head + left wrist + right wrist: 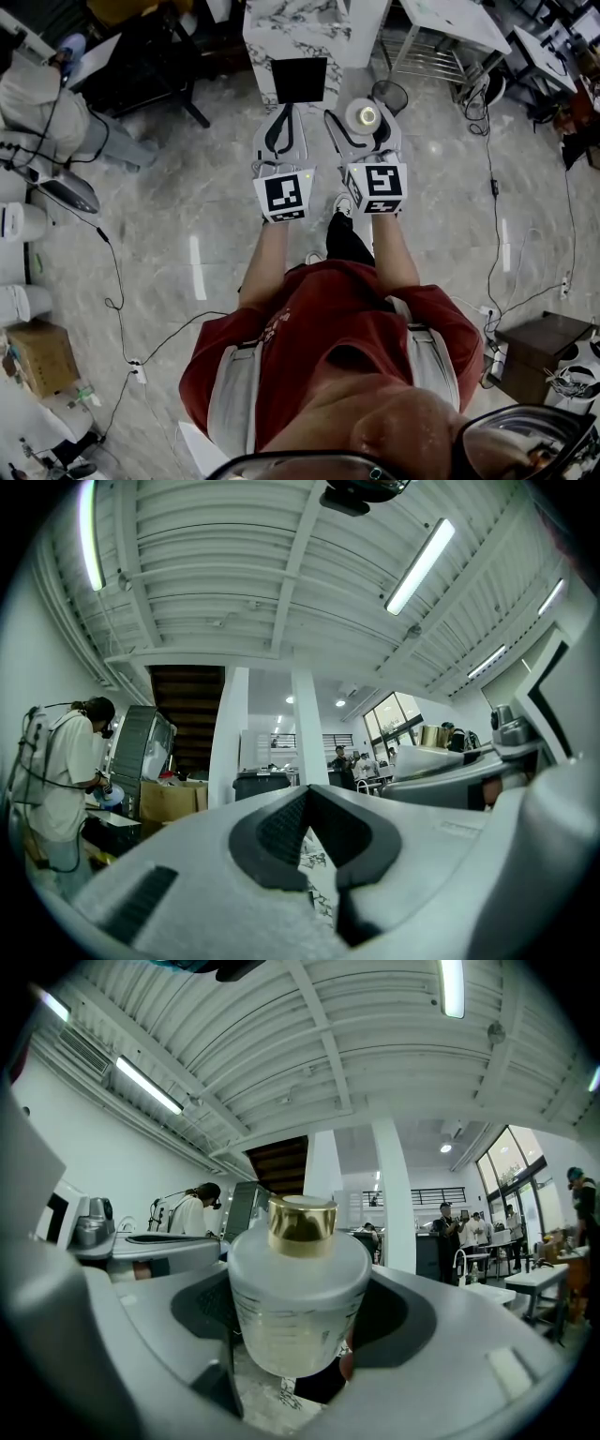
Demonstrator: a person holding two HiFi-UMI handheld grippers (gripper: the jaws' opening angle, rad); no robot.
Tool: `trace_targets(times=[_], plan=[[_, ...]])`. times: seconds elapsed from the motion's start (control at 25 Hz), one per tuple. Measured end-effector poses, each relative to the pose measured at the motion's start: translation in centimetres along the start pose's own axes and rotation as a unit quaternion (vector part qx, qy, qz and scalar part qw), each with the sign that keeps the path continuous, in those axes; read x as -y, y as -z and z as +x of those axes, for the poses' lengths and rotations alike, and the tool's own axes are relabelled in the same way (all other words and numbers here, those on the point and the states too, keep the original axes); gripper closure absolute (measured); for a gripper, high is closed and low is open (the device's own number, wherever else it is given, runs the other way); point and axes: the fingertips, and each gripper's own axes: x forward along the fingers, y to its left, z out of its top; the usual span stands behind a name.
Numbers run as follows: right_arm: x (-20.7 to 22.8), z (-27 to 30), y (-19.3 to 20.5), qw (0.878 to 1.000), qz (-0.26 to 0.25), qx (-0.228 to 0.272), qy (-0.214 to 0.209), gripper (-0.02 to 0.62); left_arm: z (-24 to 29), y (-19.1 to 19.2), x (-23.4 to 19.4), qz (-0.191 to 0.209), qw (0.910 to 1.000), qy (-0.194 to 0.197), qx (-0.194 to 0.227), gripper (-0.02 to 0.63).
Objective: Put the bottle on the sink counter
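Between the pads of the right tool [364,129] sits the bottle [298,1288], upright, its frosted body pressed on both sides by the dark pads, so that this tool stands wide and holds it. The bottle has a gold cap [302,1225] on top and a pale yellowish liquid in its lower half. It rests on no surface, carried above the shiny grey floor [187,206]. Just to the left of that tool, and pointing the same way, is the left tool [307,803]. Its two tips meet with nothing between them, leaving only a small oval gap further back along the fingers. Behind each tool sits its marker cube, one on the left [285,194] and one on the right [375,187], with the person's bare forearms reaching back to a red shirt [328,309]. Ahead of both tools stands a marble-patterned desk [281,28], and a dark square object [299,80] lies just beyond the left tool's tips, against the near edge of that desk. Just beyond the right tool and slightly to its right stands a round dark bin [390,94]. Well off to the left of the left tool a person in white [37,108] is bent over a workplace, and black cables [114,272] trail across the floor on that side.
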Motion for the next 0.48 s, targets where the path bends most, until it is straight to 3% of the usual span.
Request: trace_targets(times=[0.48], plan=[[1.9,2.9,1.1,1.0,0.007,0.002,0.007,0.253,3.1,1.1,-0.5,0.01,0.9999,0.007,-0.002,0.604]])
